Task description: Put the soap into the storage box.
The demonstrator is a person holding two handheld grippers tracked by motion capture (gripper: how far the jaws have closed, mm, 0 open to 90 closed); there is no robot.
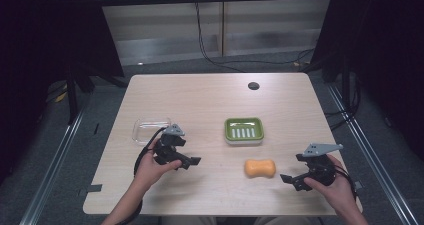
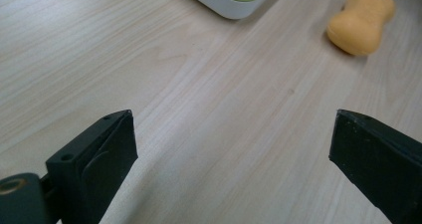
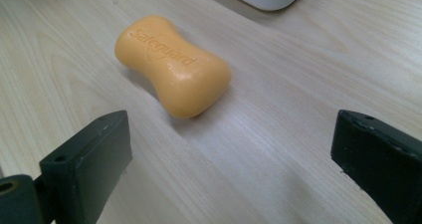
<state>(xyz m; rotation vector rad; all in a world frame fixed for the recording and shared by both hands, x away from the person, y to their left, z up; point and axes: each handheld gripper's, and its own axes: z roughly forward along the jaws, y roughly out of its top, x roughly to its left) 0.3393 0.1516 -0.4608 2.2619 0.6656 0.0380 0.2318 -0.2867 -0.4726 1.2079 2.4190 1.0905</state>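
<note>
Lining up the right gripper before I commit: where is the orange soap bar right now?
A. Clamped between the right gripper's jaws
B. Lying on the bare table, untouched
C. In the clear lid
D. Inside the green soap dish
B: the soap bar lies on the table, apart from the open right gripper and outside the green soap dish.

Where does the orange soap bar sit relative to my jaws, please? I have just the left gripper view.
Observer: The soap bar lies right ahead of the open right gripper, untouched.
Operator: Does the bar carry any marking?
Observer: Yes, "Safeguard" is embossed on its top face.
Operator: What else is on the table?
Observer: A clear plastic lid sits just beyond your left gripper, left of the green soap dish.
</note>
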